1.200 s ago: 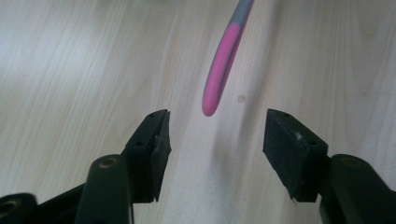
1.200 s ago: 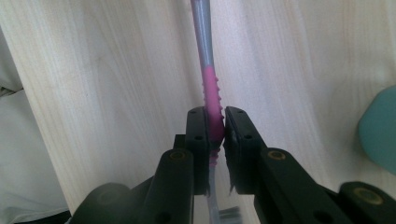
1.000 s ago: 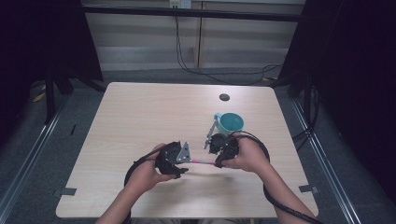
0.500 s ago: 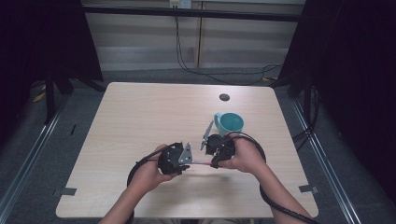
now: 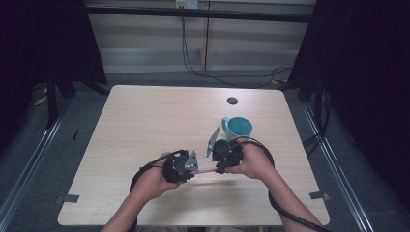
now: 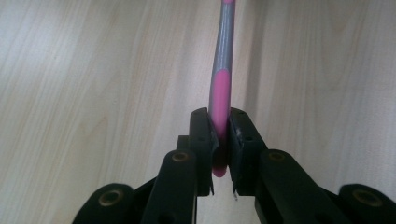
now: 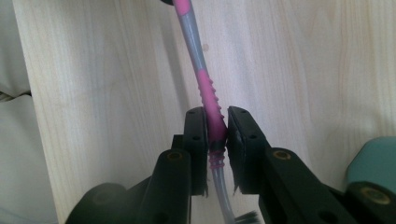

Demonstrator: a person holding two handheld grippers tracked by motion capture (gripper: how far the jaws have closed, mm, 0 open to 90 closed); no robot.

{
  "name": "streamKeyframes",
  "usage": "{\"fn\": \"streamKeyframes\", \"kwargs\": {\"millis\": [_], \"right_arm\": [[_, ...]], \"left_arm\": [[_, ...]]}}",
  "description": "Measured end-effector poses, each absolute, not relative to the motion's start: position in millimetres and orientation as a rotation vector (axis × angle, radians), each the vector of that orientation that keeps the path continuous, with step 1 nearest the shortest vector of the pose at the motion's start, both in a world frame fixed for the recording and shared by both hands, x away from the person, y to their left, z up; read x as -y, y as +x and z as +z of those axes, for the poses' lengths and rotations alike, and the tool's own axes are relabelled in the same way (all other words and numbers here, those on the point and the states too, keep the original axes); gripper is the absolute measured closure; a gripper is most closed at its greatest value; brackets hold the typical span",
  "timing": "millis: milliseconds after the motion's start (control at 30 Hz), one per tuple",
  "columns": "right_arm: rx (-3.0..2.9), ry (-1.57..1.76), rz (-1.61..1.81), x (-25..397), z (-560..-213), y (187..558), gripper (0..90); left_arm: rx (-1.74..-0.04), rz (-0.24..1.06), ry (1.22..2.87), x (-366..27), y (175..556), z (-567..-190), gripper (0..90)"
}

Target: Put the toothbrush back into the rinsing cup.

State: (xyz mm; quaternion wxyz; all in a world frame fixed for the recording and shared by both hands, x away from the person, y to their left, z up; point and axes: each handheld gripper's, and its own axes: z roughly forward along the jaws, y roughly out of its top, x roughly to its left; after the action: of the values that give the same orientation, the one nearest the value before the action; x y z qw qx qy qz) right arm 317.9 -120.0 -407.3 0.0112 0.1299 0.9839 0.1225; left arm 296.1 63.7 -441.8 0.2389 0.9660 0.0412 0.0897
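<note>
Lab: bare table [image 5: 145, 125], dark curtains [image 5: 367, 72], floor rails [image 5: 29, 164].

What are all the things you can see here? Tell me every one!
Pink and grey plastic toothbrush: one, held level above the table between the two grippers, one end in each.
Teal ceramic mug: one, on the table just beyond the right gripper.
Small dark round spot: one, near the table's far edge; what it is cannot be told.
Light wooden table: one, pale wood grain, in the middle of the high view.
Black cables: a few, hanging and lying behind the table.
Left gripper: one, black, fingers shut on the toothbrush's pink end.
Right gripper: one, black, fingers shut on the ribbed pink part.
Person's hands: two, one holding each gripper.
</note>
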Motion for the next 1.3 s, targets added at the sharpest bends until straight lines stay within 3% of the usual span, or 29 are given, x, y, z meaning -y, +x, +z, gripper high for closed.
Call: {"fn": "streamKeyframes", "kwargs": {"millis": [300,833,1067,1300], "right_arm": [[-3.062,0.404,0.39,120.5,-407.9,317.8,77.8],[-3.057,0.358,0.375,117.3,-405.8,316.7,79.6],[-3.066,0.335,0.396,116.5,-407.2,315.9,78.8],[-3.022,0.428,0.497,122.6,-404.4,318.0,50.6]], "left_arm": [[-0.161,0.21,2.62,-65.5,296.3,-443.2,81.9],[-0.129,0.296,2.627,-61.5,295.3,-449.2,79.1],[-0.104,0.247,2.671,-60.8,293.8,-450.4,81.7],[-0.144,0.226,2.664,-63.4,293.7,-450.7,81.7]]}}
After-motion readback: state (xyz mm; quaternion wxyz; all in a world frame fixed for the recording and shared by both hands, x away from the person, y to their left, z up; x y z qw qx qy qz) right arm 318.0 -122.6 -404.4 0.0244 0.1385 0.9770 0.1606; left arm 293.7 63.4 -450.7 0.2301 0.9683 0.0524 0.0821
